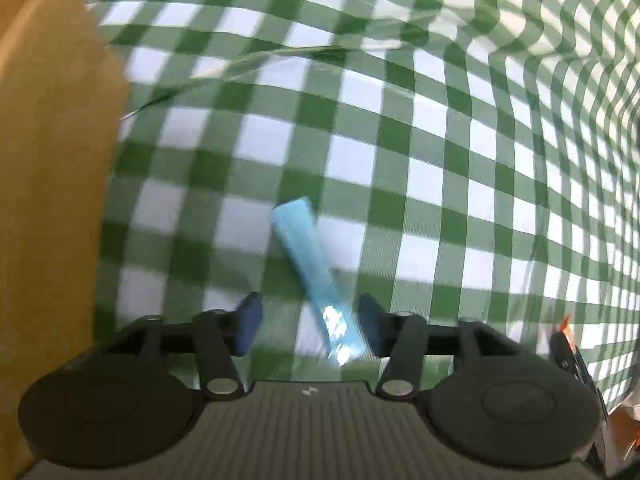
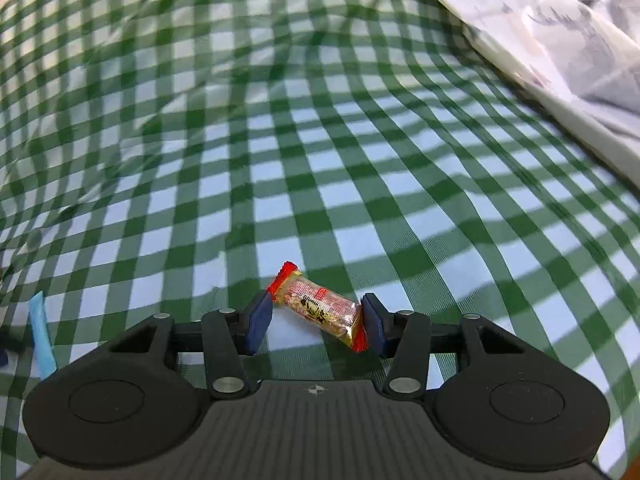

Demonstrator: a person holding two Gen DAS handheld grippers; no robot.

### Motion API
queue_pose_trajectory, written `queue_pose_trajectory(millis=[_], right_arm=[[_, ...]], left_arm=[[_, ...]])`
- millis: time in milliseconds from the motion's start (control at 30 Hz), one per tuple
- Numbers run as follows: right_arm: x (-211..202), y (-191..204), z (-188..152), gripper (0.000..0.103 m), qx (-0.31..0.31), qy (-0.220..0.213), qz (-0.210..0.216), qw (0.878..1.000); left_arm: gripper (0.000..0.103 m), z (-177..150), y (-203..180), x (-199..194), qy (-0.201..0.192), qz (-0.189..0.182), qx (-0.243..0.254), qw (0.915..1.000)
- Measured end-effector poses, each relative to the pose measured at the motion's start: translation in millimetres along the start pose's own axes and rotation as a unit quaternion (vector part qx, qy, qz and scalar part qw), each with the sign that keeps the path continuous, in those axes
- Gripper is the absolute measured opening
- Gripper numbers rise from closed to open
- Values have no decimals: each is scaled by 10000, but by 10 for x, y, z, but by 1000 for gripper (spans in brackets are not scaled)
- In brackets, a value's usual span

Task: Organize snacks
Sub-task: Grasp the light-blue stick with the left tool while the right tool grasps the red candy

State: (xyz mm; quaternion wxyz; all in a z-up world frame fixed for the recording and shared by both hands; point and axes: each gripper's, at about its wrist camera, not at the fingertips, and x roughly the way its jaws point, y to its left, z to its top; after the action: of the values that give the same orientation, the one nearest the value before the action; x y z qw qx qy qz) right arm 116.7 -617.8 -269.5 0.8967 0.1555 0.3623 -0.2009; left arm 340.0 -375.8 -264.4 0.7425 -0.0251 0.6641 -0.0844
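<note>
A light blue snack stick (image 1: pixel 308 264) lies slantwise over the green-and-white checked cloth (image 1: pixel 440 140). Its near end sits between the pads of my left gripper (image 1: pixel 309 326), close to the right pad and clear of the left one; the jaws stand open. My right gripper (image 2: pixel 317 322) is shut on a small clear snack pack with red ends (image 2: pixel 318 310), gripped end to end and held just above the cloth (image 2: pixel 360 140). The blue stick (image 2: pixel 42 338) also shows at the far left of the right wrist view.
A tall orange-brown surface (image 1: pixel 48 200) fills the left side of the left wrist view. A thin clear curved edge (image 1: pixel 260 56) lies on the cloth beyond the stick. A pale grey printed sheet (image 2: pixel 560 40) covers the far right corner.
</note>
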Motion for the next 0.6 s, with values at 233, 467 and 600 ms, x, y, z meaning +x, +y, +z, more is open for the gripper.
queue_pose_trajectory(millis=[233, 467, 600], right_arm=[[90, -152, -7, 52, 593, 168, -191, 9979], [-304, -1, -34, 12, 810, 180, -52, 9965], [-639, 301, -28, 3, 165, -196, -48, 9997]], left_arm=[[13, -4, -251, 97, -71, 312, 517, 9981], [12, -551, -76, -421, -396, 8, 862, 9955], [12, -863, 182, -810, -681, -198, 1058, 9919]])
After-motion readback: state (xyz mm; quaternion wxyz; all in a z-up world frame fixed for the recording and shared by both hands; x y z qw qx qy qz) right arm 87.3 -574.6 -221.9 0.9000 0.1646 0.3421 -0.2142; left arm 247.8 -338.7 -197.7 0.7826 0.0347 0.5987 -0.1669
